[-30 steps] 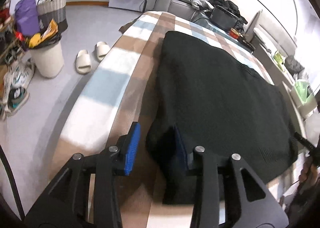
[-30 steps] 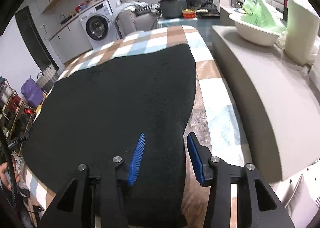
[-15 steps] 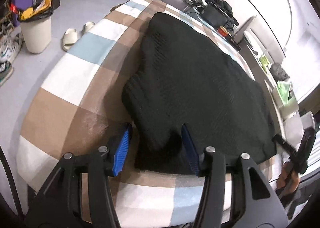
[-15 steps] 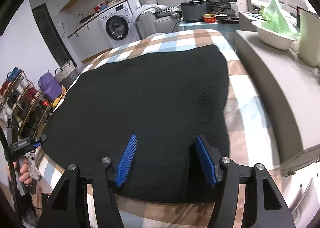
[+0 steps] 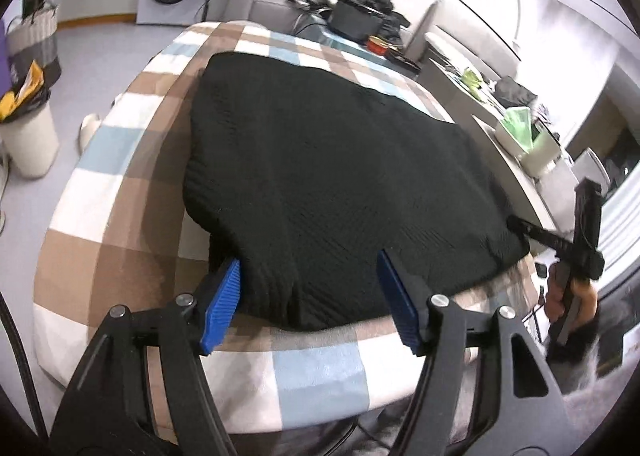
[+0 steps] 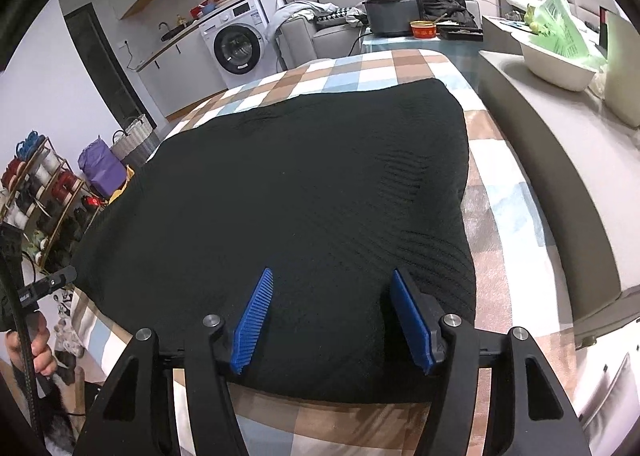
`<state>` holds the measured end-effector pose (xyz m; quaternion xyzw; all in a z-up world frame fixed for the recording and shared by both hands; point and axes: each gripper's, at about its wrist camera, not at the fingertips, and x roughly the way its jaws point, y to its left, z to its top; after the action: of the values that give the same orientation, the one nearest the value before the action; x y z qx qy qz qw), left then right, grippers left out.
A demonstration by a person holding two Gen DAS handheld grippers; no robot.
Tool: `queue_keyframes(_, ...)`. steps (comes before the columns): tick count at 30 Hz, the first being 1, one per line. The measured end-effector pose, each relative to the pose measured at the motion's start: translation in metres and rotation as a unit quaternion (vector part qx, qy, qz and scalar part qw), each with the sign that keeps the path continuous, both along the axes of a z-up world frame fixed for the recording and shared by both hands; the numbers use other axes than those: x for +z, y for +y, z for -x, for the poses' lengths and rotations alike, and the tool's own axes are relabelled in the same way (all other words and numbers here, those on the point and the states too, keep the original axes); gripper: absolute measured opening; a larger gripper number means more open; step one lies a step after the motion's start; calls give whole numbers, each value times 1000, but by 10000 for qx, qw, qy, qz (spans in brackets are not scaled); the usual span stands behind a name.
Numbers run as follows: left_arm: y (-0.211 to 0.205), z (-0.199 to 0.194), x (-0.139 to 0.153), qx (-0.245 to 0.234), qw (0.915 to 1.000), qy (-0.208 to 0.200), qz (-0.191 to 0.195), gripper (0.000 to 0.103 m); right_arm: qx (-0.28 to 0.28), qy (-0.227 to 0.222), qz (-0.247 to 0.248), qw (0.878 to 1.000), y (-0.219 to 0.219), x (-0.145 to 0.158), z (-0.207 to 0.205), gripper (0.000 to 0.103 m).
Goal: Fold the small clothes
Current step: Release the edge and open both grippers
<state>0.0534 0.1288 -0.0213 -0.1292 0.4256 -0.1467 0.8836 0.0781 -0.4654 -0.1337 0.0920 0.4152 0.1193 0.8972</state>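
Both my grippers gape, left gripper [image 5: 310, 298] jaws just widening, right gripper [image 6: 334, 320] likewise, nothing pinched, black knit garment [image 5: 340, 176] flat at twelve o'clock on checked cloth [image 5: 120, 184]

No legible text or labels

A white washing machine [image 6: 236, 46] stands under a worktop with a sink against the far wall. Right of it sits a grey sofa [image 6: 316, 30] heaped with clothes. Left of it, a woven basket [image 6: 134, 136] rests on pale grey floor [image 5: 96, 40].
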Motion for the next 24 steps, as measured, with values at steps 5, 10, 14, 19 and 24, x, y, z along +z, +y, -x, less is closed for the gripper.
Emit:
queue_keyframes(5,38,1,-2,400,9991,31,100,63,-105,7,-7,9999,-6,0,1,63)
queue_keyframes(10,89,-3,-18,1140,9934,121,-28,63,-141,0,29,9999,-7,1,1,63)
queue_keyframes(14,97,-6,-32,1246,9897,286,-651,59,-96,10,49,9999,-5,2,1,63)
queue_keyframes(19,68,-1,-28,616,9934,23,-972,57,-71,54,84,9999,-2,1,0,63)
queue_keyframes(24,61,-5,-23,479,9979,-55,-425,57,-49,71,90,9999,1,0,-2,63)
